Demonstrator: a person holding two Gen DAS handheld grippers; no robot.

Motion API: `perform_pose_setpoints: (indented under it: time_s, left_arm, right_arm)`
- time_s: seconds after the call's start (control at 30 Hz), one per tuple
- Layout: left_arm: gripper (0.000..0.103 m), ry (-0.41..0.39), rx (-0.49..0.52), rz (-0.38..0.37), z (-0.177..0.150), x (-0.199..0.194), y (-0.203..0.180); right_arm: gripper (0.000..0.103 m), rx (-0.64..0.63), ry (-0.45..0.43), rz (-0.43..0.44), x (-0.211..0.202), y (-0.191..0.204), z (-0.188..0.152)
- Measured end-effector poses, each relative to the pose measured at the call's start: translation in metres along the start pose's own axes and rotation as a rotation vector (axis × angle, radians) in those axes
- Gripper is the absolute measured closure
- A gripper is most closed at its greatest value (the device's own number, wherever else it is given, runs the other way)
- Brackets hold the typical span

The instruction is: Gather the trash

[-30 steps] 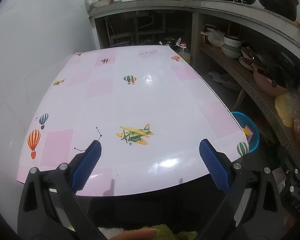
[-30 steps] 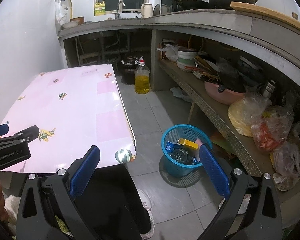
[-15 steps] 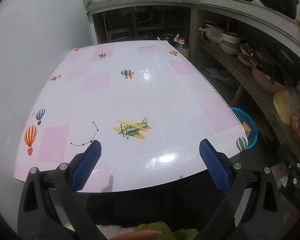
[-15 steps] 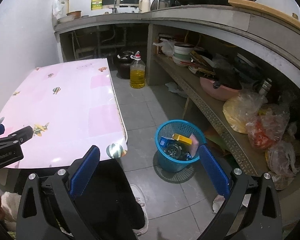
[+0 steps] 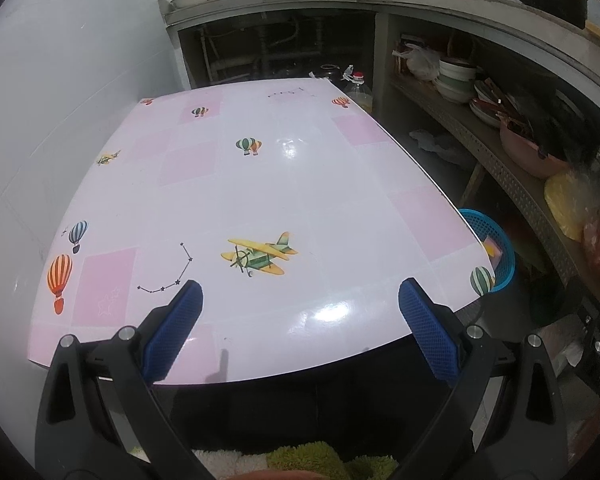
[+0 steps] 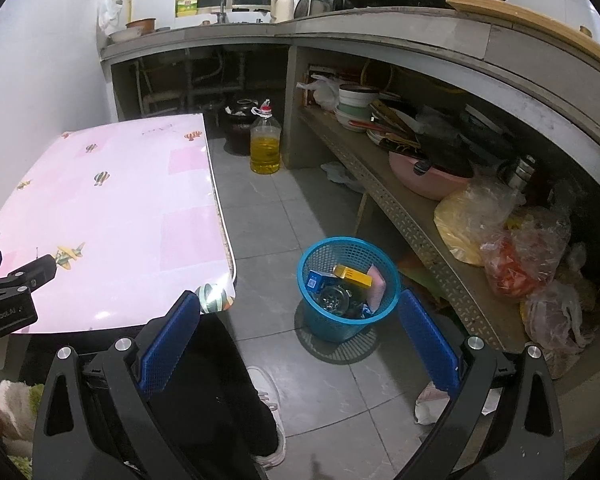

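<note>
A blue mesh waste basket stands on the grey tile floor to the right of the table; inside lie a yellow box, a blue box, a pink item and a dark round thing. Its rim peeks past the table's right edge in the left wrist view. My right gripper hovers open above the floor, just short of the basket, with nothing between its blue pads. My left gripper stands open over the near edge of the pink patterned table, holding nothing. It shows from the side at the left.
An oil bottle and a dark pot stand on the floor past the table. A low shelf on the right carries bowls, a pink basin and plastic bags. The person's dark trouser leg and white shoe lie below my right gripper. A white wall runs on the left.
Both grippers have drifted slightly, so the basket sits a little more centred between my right fingers and more tabletop shows ahead of my left gripper. Both stay open.
</note>
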State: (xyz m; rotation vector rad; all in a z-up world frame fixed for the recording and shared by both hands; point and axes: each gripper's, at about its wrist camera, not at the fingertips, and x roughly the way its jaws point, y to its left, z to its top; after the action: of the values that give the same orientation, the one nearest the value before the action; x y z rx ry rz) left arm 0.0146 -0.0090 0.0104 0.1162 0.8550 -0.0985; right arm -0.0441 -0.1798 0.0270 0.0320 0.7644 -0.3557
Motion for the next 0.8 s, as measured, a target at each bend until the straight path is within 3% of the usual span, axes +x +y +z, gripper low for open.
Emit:
perform_pose_setpoints:
  time_s: [0.8]
  left_arm:
    - [0.009,0.008,0.019,-0.013,-0.0015,-0.0005,-0.0046]
  right_arm:
    - [0.006,0.007,0.001,-0.004,0.0013,-0.0067,0.0001]
